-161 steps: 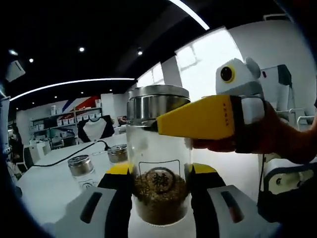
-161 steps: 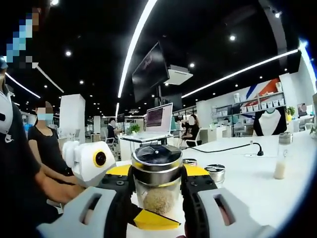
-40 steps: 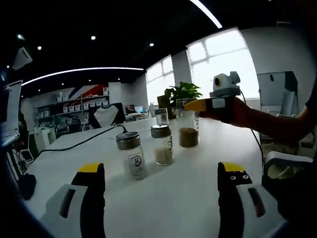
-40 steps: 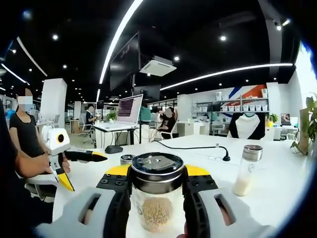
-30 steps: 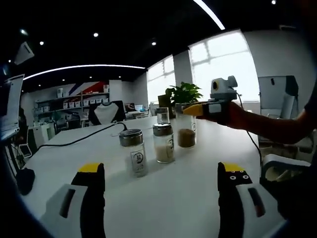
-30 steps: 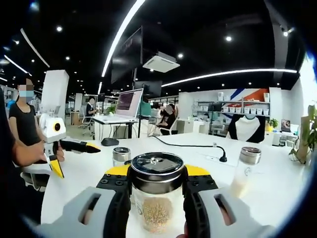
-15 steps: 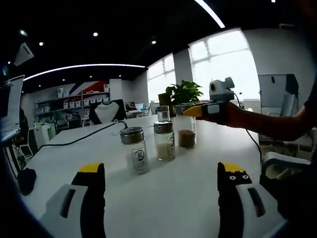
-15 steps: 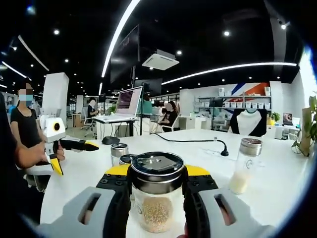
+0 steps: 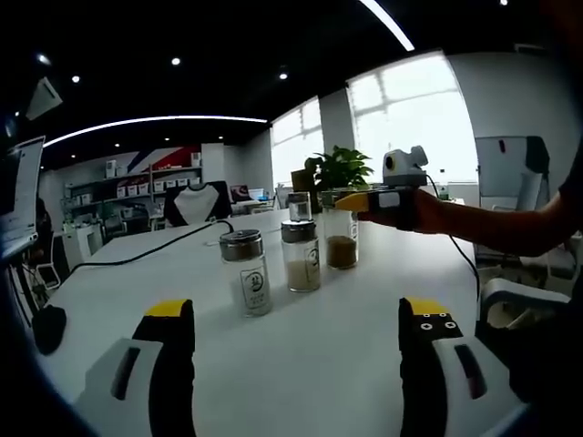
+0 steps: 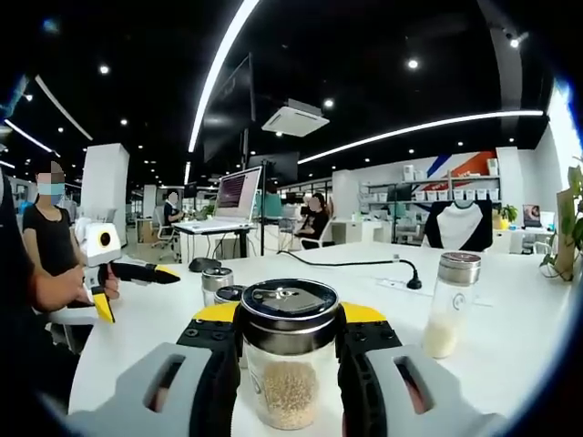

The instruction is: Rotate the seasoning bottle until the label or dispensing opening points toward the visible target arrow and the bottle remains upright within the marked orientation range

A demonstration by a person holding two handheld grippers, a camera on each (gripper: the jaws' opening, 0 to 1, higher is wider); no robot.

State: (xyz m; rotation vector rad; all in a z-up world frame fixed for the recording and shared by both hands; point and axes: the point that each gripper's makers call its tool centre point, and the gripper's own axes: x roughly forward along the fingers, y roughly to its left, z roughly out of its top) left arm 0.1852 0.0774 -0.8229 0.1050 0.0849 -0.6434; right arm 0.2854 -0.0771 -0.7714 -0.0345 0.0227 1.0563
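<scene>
In the left gripper view, the left gripper hangs above the white table with its jaws spread wide and nothing between them; the two yellow-tipped jaws stand well apart at either side of the bottom of the view, touching no object. Farther along the table stands a row of upright jars: a jar with a metal lid and a label, just beside it a second jar with pale contents, then the seasoning bottle with brown granules in its lower part, and a smaller jar behind. The right gripper, held by a person's hand coming in from the right, is closed about the upper part of the seasoning bottle, near its lid. A black cable runs across the table.

In the right gripper view, the right gripper has its jaws clamped on the seasoning bottle, one jaw pressed to each side of the glass just beneath the round metal lid. The bottle stands upright. To the right, a jar with pale powder stands apart on the table. At the left, the left gripper is seen in a hand.
</scene>
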